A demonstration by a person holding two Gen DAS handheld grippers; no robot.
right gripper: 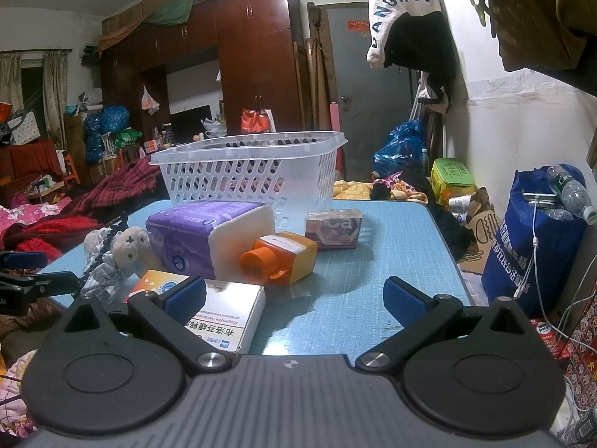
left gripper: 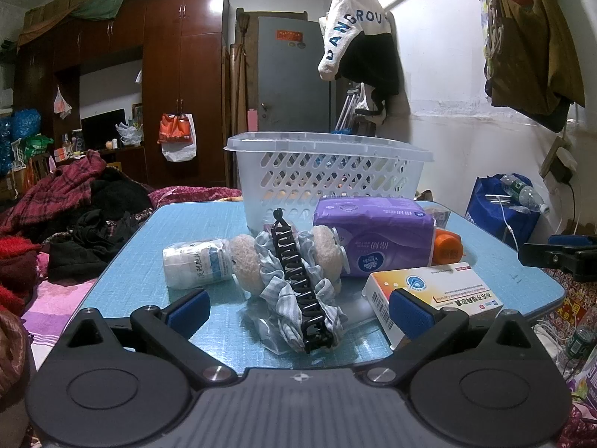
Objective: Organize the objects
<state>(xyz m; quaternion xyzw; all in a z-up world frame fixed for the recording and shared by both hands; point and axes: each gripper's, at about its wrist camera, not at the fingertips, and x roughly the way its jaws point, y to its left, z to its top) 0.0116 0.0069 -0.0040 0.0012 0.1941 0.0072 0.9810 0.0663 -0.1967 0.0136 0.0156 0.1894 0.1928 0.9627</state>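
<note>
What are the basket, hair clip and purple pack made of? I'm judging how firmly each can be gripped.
Basket: looks like rigid white plastic, semi-translucent, with moulded slots in its walls.
Hair clip: seemingly hard black plastic, glossy, with toothed edges.
Purple pack: thin shiny plastic film, wrinkled; the white block showing at its end in the right view suggests soft tissues inside.

Dim indoor light with a bluish cast fills both my wrist views. The table (left gripper: 194, 224) shows soft glare near my grippers and faint shadows under the clutter. Fisheye bending curves the walls, corners go black, and the far wardrobe (right gripper: 253, 56) looks grainy and soft.
</note>
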